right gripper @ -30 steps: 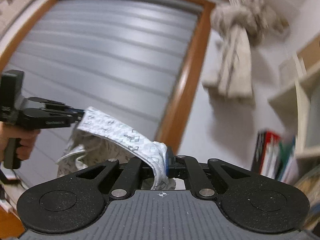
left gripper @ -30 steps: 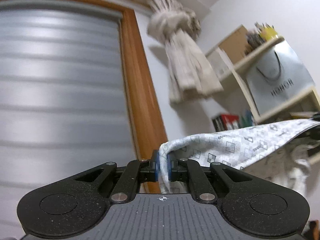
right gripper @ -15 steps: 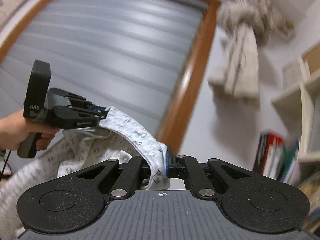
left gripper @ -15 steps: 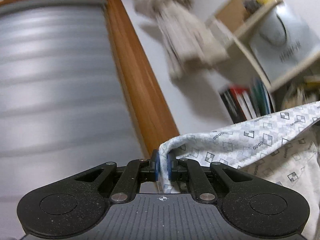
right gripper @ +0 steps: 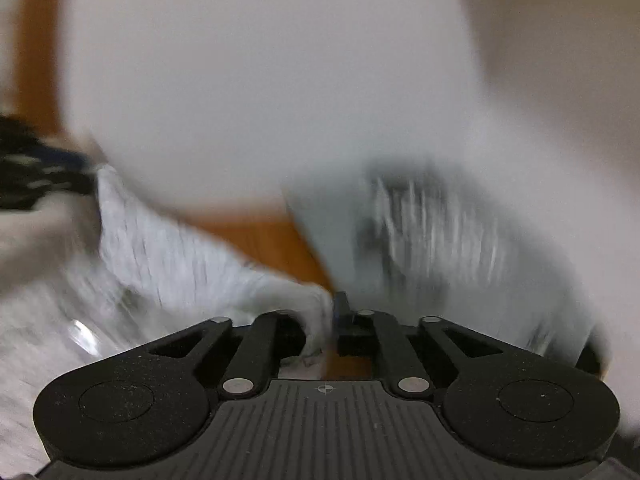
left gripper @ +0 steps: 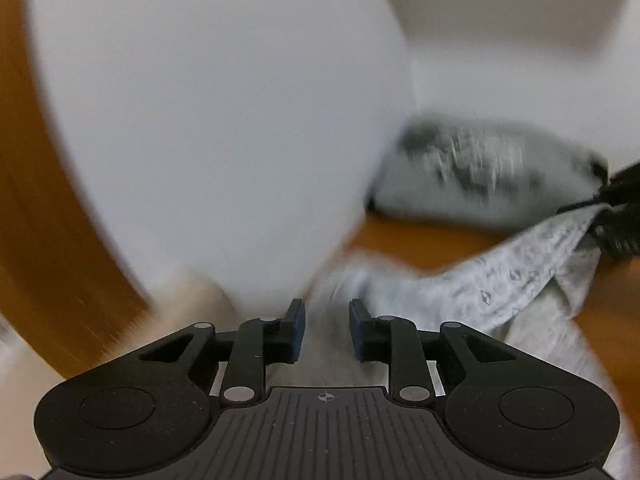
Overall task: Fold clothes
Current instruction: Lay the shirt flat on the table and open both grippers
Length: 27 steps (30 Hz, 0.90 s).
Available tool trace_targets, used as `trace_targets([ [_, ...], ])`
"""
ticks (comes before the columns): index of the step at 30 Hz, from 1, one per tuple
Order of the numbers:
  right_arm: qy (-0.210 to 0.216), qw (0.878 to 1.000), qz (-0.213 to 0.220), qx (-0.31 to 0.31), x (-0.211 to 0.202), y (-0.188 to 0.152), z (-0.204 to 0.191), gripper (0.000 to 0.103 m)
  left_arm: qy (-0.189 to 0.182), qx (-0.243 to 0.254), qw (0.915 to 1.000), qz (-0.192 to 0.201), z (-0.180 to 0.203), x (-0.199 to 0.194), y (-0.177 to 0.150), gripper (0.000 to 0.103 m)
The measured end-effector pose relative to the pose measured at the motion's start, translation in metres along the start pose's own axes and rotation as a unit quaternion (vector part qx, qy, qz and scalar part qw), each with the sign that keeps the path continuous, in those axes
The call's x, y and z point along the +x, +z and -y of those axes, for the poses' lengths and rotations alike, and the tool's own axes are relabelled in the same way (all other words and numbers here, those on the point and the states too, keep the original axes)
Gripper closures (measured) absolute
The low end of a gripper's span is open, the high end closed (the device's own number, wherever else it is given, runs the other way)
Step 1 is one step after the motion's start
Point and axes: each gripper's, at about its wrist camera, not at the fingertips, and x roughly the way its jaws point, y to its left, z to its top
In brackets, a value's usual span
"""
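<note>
A: Clothes first: where is the patterned garment (left gripper: 516, 280)?

B: Low on the orange-brown wooden surface (left gripper: 420, 240), strung from the left gripper (left gripper: 325, 334) towards the right gripper (right gripper: 330, 330).

A: Left fingers?

B: Opening, with a clear gap; the blue pads (left gripper: 297, 330) do not press the cloth, which lies just beyond them.

A: Right fingers?

B: Narrow and opening too, a fold of the garment bunched at the left pad; blur hides whether they pinch it.

A: Farther back?

B: A grey, dark-printed bundle (left gripper: 480, 168), then something large, pale and smeared.
</note>
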Motion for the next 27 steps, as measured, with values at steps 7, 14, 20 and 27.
trace_targets([
  [7,0.052,0.997,0.033,0.054,0.004,-0.021,0.020,0.055,-0.038,-0.040,0.9983,0.017,-0.006,-0.014,-0.028,0.033],
  [14,0.041,0.987,0.139,0.064,-0.024,-0.016,0.006,0.024,-0.045,-0.078,0.9956,0.025,-0.018,-0.036,-0.047,0.025],
  [20,0.106,0.983,0.144,0.032,-0.019,-0.013,-0.016,0.034,-0.028,-0.089,0.9952,0.028,-0.027,-0.049,-0.064,0.022],
  [27,0.156,0.975,0.040,-0.152,0.037,0.018,-0.076,0.045,-0.022,-0.130,0.9906,0.038,-0.038,-0.055,-0.085,0.017],
])
